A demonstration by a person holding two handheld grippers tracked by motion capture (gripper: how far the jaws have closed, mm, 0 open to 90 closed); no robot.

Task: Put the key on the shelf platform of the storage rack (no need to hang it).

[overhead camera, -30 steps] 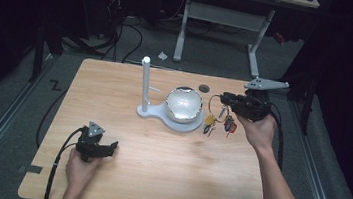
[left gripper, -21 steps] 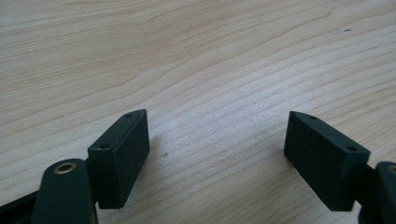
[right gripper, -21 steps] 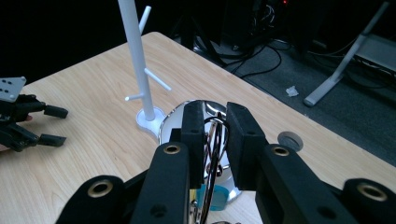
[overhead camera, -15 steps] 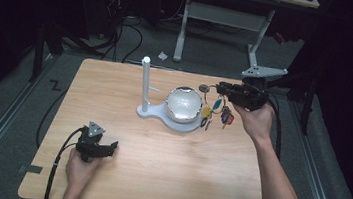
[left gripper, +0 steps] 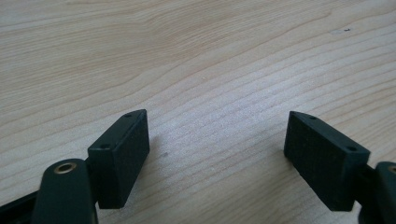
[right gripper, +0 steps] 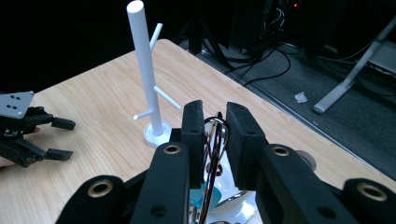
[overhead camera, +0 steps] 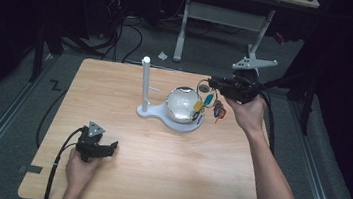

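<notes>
Our right gripper (overhead camera: pixel 215 84) pinches the key ring (right gripper: pixel 214 140), lifting the keys (overhead camera: pixel 210 105) just above the bowl (overhead camera: pixel 182 105) beside the white peg stand (overhead camera: pixel 143 83). They look light, loose and swingy, so the ring seems the surest hold. Our left gripper (overhead camera: pixel 107 148) rests spread on the counter (overhead camera: pixel 166 169).

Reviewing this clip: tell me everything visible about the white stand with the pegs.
The white stand is a slim upright post with a rounded top and short pegs angling out at different heights, plastic-looking and matte. It rises from a small round foot joined to a flat white base on the wooden table; a shiny bowl sits on the same base. Nothing hangs on its pegs, and neither hand-held gripper touches it.
</notes>
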